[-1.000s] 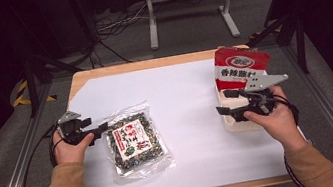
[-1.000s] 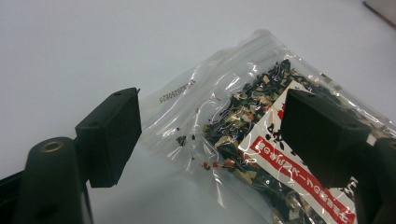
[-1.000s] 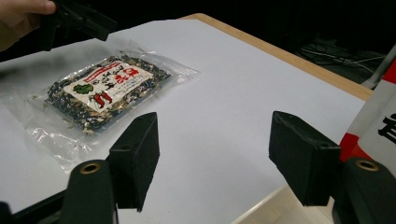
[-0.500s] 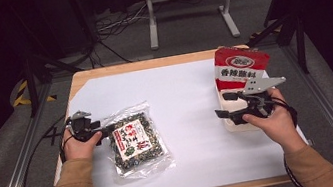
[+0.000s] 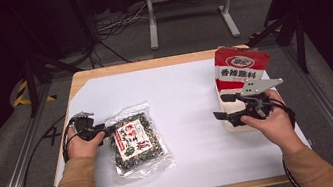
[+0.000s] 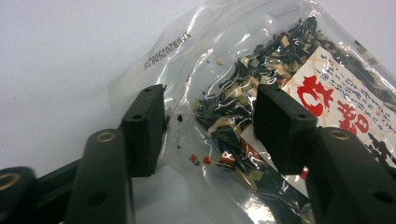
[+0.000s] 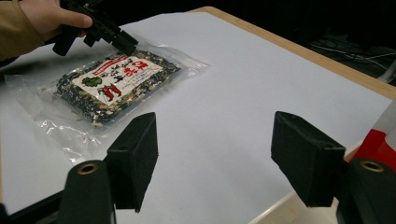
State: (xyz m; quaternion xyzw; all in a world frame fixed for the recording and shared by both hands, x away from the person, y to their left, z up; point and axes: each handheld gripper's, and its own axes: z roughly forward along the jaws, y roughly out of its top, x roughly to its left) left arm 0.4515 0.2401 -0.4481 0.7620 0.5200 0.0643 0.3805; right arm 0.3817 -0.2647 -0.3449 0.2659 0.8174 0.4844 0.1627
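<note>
Clear seaweed packet [image 5: 134, 141], near table's left edge: light, crinkly, slippery; left gripper [image 6: 210, 126] jaws just closing half-wide astride its sealed corner.

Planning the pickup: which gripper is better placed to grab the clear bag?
Left. The left gripper already straddles the clear bag, jaws just closing; the right gripper sits open, far across the table.

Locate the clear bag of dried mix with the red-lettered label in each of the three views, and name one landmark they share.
High view: the clear bag lies left of centre on the white sheet, beside the left gripper.
Left gripper view: it covers the middle and right, its edge between the open jaws.
Right gripper view: it lies upper left.
Shared landmark: the bag's white label with red lettering.
</note>
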